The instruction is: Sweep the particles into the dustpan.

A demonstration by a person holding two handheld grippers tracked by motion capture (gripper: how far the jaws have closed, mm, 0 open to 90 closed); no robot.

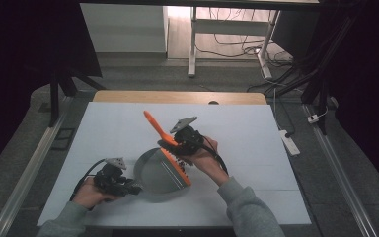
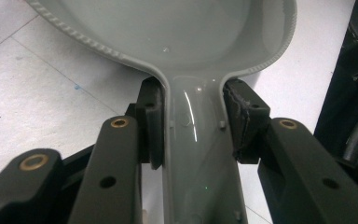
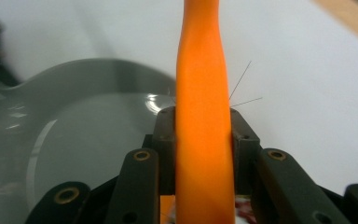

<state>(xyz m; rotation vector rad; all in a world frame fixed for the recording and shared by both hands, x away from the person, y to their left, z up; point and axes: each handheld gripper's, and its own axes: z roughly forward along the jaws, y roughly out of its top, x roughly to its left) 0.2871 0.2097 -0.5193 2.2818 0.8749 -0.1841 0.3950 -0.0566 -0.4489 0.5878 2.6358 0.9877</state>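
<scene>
1. Left claw [image 1: 131, 188], nearest on the counter [image 1: 256, 143], pinches the grey dustpan [image 1: 155, 173] by its handle [image 2: 198, 154].
2. Dustpan lies flat at the counter's near middle.
3. Right claw [image 1: 170, 144], just beyond, clamps the orange brush [image 1: 170, 153] by its handle, brush head over the dustpan's right edge.

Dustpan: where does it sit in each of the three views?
High view: the grey dustpan lies at centre bottom, between the hands, under the orange brush.
Left gripper view: its handle runs up the middle, pan at the top.
Right gripper view: the pan fills the left half.
Shared landmark: the white table.
</scene>
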